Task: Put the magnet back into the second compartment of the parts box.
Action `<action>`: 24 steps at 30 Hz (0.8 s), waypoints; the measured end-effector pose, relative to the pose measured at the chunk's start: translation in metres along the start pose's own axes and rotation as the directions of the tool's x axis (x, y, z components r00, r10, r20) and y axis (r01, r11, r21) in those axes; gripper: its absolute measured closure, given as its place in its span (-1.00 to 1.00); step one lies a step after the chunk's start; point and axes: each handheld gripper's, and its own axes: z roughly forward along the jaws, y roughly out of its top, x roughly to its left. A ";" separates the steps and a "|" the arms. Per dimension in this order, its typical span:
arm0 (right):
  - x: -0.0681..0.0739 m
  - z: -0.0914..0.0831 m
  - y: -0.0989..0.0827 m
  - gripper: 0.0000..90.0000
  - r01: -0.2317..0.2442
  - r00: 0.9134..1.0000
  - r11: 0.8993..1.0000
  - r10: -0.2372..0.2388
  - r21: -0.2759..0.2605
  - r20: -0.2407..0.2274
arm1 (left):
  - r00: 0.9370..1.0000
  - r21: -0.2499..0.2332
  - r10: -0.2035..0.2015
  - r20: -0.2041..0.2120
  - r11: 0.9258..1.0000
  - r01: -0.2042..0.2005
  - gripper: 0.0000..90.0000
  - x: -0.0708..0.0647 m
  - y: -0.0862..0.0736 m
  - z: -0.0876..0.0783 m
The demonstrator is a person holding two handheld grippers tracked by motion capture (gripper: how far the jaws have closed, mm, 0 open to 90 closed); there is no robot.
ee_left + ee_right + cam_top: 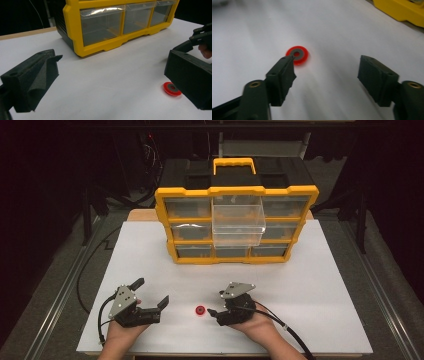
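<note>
White table (310, 285) fills the work area under the high view; I read it as bare apart from the items below.

Yellow-and-black drawer cabinet (236, 222) stands upright at the far middle of the table, handle on top; three rows of clear drawers; the clear middle drawer (238, 224) is pulled out toward me and looks empty from here; the other drawers sit flush. In the left gripper view the cabinet's lower corner (75, 42) sits on the table just ahead of the jaws.

Left gripper (151, 292) sits at the near left, held in the left hand (120, 332); jaws spread wide, nothing between them; pointing toward the table's middle, well short of the cabinet.

Right gripper (212, 316) sits at the near middle-right, held in the right hand (260, 322); jaws stand about half spread, no contact on the pads; in the right gripper view (325, 70) one jaw tip lies just at the edge of the ring, the other well off to the side; whether that tip touches I cannot tell, frame is blurred.

Red ring (200, 310), small, flat on the table with a grey centre; it lies between the two grippers, just beside the right one's tips; also seen at (172, 88) and (297, 54).
</note>
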 end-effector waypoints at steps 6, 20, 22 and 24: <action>0.011 0.010 0.006 0.03 0.030 0.999 0.999 -0.029 0.020 -0.024 | 1.000 -0.006 0.004 0.001 1.000 -0.004 -0.99 0.000 0.000 -0.001; 0.023 0.032 0.015 0.29 0.091 0.993 0.992 -0.083 0.090 -0.083 | 1.000 -0.011 0.003 0.005 1.000 -0.003 -0.99 0.000 0.000 -0.001; 0.024 0.033 0.016 0.30 0.092 0.993 0.991 -0.085 0.093 -0.080 | 1.000 -0.012 0.004 0.005 1.000 -0.004 -0.99 -0.001 0.000 -0.001; 0.025 0.035 0.017 0.30 0.118 0.991 0.988 -0.110 0.100 -0.076 | 1.000 -0.014 0.002 0.005 1.000 -0.002 -0.99 -0.001 0.000 -0.001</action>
